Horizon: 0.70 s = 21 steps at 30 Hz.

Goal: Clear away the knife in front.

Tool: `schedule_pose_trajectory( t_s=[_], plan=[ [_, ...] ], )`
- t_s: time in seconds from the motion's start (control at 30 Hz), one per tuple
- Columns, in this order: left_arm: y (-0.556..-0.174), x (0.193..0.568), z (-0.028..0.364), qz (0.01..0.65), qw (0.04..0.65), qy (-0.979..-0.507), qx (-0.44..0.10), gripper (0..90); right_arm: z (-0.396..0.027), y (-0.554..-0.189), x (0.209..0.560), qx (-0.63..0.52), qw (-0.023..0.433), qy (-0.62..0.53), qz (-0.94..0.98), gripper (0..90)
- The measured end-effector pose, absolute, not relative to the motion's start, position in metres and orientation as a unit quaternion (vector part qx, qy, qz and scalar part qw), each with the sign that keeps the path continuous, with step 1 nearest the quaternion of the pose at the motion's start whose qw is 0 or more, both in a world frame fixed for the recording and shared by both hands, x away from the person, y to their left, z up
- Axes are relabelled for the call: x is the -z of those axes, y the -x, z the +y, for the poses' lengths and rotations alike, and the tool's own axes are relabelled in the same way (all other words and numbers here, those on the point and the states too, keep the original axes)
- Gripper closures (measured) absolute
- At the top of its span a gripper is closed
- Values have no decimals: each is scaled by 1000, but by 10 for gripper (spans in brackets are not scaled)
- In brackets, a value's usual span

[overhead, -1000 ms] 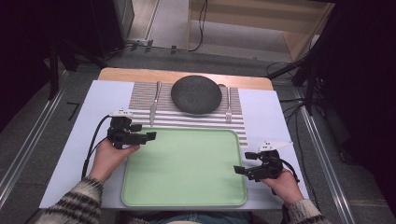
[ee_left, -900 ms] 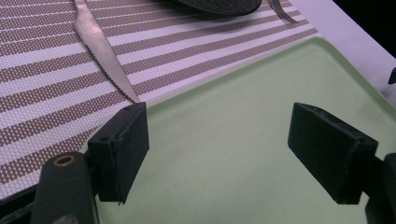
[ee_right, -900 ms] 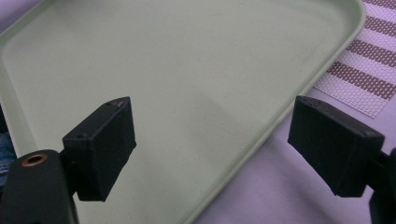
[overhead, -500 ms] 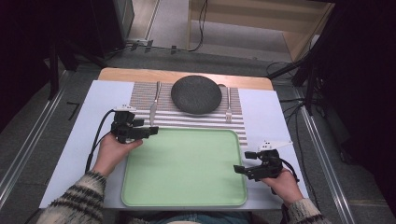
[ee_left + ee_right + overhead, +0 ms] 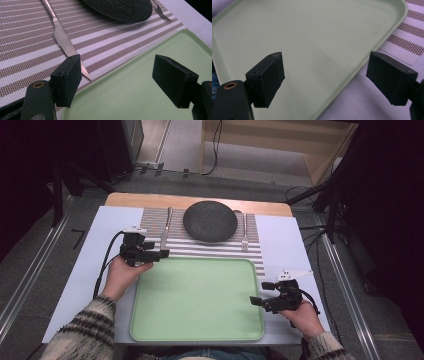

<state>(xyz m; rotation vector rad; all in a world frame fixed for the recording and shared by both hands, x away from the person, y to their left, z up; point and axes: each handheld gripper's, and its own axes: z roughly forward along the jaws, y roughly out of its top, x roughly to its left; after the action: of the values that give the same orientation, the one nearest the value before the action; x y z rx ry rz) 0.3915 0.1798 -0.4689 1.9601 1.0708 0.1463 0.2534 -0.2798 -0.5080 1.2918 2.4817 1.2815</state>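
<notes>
Left tongs [image 5: 161, 254] nearer knife [image 5: 164, 232] (tray [image 5: 150, 320] bare)

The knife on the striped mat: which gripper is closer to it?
Left. The left gripper hangs open at the tip of the knife; the right gripper is across the green tray, far from it.

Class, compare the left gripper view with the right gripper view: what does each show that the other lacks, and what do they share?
Left gripper view alone: the knife, the dark plate and the fork on the striped placemat, with the left gripper open by the knife's tip.

Right gripper view alone: the pale table cover beside the tray, under the open right gripper.

Both: the green tray, bare, and some striped placemat.
</notes>
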Motion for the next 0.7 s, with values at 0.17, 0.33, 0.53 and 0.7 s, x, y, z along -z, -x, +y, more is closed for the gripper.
schedule_pose_trajectory(
  t_s=[0.17, 0.33, 0.53, 0.7],
  plan=[
    [-399, 469, 180, 424, 443, -788, -52, 238, -279, -254, 508, -416, 31, -419, 807, 128],
    [-407, 469, 178, 404, 442, -799, -58, 242, -278, -254, 508, -416, 30, -416, 808, 128],
    [-416, 466, 176, 396, 449, -799, -61, 250, -279, -254, 508, -417, 30, -416, 807, 128],
    [-426, 467, 173, 392, 446, -802, -65, 251, -279, -254, 508, -416, 29, -417, 808, 128]
  ],
)
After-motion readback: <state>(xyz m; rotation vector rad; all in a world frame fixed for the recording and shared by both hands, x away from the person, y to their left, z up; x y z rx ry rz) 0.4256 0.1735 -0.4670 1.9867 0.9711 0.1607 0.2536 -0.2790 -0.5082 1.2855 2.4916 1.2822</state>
